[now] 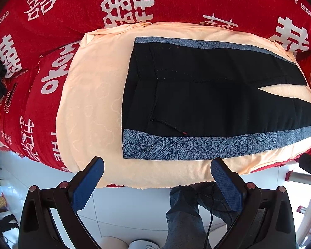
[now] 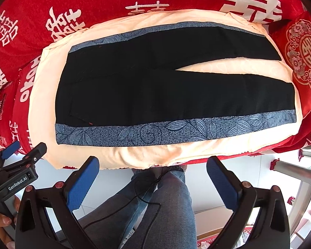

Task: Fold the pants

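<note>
Black pants (image 1: 207,95) with blue-grey floral side stripes (image 1: 197,145) lie flat on a peach cloth (image 1: 89,103), waistband to the left, legs to the right with a narrow gap between them. They also show in the right wrist view (image 2: 165,91). My left gripper (image 1: 156,166) is open and empty, hovering just off the cloth's near edge below the waist end. My right gripper (image 2: 152,162) is open and empty, near the same edge, below the middle of the pants. The left gripper also shows at the left of the right wrist view (image 2: 22,159).
The peach cloth (image 2: 176,151) lies on a bed with a red cover with white characters (image 1: 72,4). A red embroidered cushion (image 2: 304,58) sits at the right. White tiled floor (image 1: 124,207) and the person's jeans-clad legs (image 2: 170,207) are below the bed edge.
</note>
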Demonstrator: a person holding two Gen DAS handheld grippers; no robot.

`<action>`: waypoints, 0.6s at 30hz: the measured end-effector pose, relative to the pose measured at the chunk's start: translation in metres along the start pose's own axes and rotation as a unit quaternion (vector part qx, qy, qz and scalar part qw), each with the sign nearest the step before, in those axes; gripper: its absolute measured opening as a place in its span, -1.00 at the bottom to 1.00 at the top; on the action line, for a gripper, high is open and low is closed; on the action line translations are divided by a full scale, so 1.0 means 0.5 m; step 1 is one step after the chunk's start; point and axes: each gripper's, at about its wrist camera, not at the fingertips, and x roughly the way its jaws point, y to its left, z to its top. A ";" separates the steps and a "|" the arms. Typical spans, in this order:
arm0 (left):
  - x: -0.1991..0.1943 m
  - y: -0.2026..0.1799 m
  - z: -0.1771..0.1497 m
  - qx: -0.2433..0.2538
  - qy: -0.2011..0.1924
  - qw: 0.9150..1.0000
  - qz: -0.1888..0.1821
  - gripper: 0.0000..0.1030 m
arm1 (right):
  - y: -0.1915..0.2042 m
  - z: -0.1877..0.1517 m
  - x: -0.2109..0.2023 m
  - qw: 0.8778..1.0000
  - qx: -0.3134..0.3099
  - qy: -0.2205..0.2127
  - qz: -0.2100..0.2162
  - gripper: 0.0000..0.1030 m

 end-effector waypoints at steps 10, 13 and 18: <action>0.020 -0.004 0.007 -0.013 0.002 1.000 -0.008 1.00 | -0.014 0.001 -0.001 1.000 0.008 -0.002 -0.001 1.00; 0.033 -0.007 0.009 -0.014 0.006 1.000 -0.006 1.00 | -0.017 0.004 0.011 1.000 0.007 0.002 -0.002 1.00; 0.064 -0.008 0.017 -0.017 0.008 1.000 0.007 1.00 | -0.019 0.010 0.050 1.000 0.004 0.013 0.001 1.00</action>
